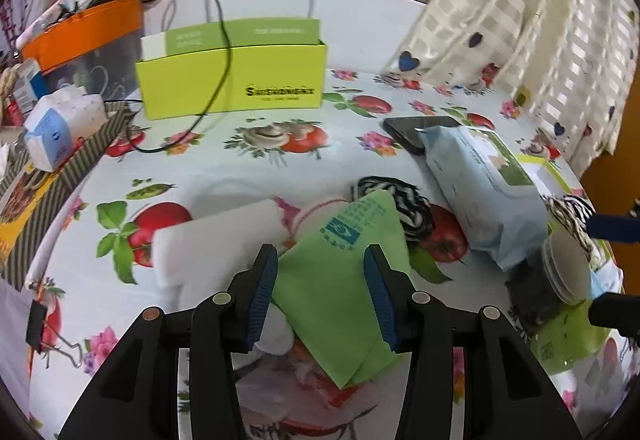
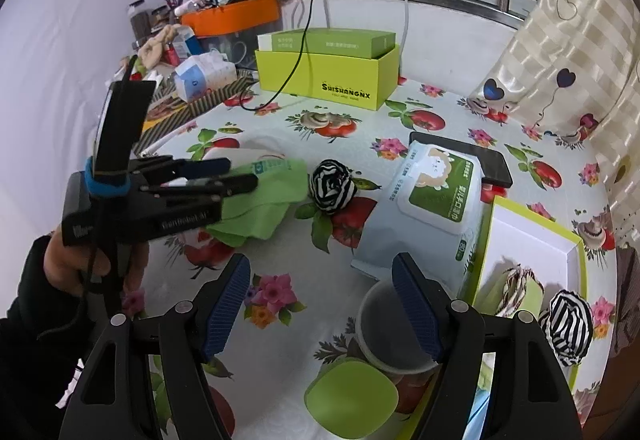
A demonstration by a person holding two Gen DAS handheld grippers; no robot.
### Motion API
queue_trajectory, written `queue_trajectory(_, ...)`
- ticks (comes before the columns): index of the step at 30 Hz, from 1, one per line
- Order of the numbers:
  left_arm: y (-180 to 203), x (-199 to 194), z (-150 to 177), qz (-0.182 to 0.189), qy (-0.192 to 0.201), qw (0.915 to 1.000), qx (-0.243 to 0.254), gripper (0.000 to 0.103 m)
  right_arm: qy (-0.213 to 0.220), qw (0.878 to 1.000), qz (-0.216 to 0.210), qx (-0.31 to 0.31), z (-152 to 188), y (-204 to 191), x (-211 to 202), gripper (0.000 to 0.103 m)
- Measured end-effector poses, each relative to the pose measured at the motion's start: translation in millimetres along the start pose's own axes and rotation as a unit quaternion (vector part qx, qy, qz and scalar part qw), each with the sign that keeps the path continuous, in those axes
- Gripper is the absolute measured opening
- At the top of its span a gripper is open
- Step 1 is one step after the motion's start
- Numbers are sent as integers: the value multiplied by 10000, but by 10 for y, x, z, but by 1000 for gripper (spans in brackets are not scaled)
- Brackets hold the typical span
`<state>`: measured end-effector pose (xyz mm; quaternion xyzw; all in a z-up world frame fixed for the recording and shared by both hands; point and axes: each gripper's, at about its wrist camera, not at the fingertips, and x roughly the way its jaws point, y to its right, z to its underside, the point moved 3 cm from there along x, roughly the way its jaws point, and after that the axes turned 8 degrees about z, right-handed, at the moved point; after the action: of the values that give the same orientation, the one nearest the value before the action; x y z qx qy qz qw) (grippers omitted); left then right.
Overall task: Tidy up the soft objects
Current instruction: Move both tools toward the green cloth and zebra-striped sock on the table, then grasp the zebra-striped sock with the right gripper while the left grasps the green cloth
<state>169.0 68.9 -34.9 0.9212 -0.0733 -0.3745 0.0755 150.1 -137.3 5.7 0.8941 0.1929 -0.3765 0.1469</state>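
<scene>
Green cloth [image 1: 340,280] lies near the front edge of the table [image 1: 224,168], partly over a folded white towel [image 1: 216,240], and your left gripper [image 1: 322,296] sits over it with both pads wide apart, straddling the fabric rather than pinching it; that spread looks right for closing on the cloth's middle. Your right gripper [image 2: 322,304] also gapes with nothing between its pads, hovering near the front right corner above a grey cup [image 2: 384,324]. Beside it the yellow-green tray [image 2: 532,236] already holds a striped fabric ball [image 2: 568,324], so it reads as the collecting place. Another striped ball [image 2: 333,186] waits mid-table, just beside the wipes pack [image 2: 424,208], which rests partly on a phone [image 2: 492,160].
</scene>
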Motion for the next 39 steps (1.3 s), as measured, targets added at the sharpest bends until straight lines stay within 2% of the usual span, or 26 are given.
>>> queue_trajectory(7,64,3,36,85,62,9998,189,46,-54,9995,36,-303,-186,-64,82,74)
queue_trajectory(8,60,-5,43,103,68,9998,186,43,-77,9993,30,-352,-222,-67,111,74)
queue_trajectory(10,62,-29,52,212,77,9996,186,22,-131,9989,82,-438,-306,-59,183,74)
queue_trajectory(13,78,-72,73,225,86,9994,235,8,-277,9978,34,-600,-424,-60,356,73)
queue_trajectory(15,74,-94,88,268,86,9994,206,3,-426,9967,34,-689,-493,-49,501,72)
queue_trajectory(18,63,-151,104,304,139,9993,188,0,-701,9945,-56,-775,-583,-35,738,64)
queue_trajectory(26,-46,-262,82,268,301,9992,23,1,-1288,9856,-8,-1099,-737,-23,1276,61)
queue_trajectory(29,-114,-277,60,272,378,9988,-119,21,-1506,9810,7,-1223,-741,-36,1455,60)
queue_trajectory(30,-131,-276,57,317,382,9986,-173,37,-1577,9792,13,-1276,-732,-54,1516,53)
queue_trajectory(31,-139,-272,55,358,380,9984,-205,46,-1658,9772,-3,-1330,-719,-74,1575,43)
queue_trajectory(32,-141,-267,53,400,383,9982,-223,46,-1710,9757,-30,-1366,-711,-89,1618,39)
queue_trajectory(33,-140,-259,49,430,377,9981,-237,46,-1715,9748,-26,-1428,-700,-104,1640,32)
queue_trajectory(34,-139,-246,39,449,359,9980,-251,46,-1719,9742,-52,-1462,-692,-121,1648,20)
queue_trajectory(35,-135,-230,27,467,334,9981,-244,46,-1713,9745,-118,-1446,-688,-132,1644,16)
queue_trajectory(39,-143,-142,-6,487,222,9982,-275,46,-1574,9758,-73,-1514,-672,-153,1558,14)
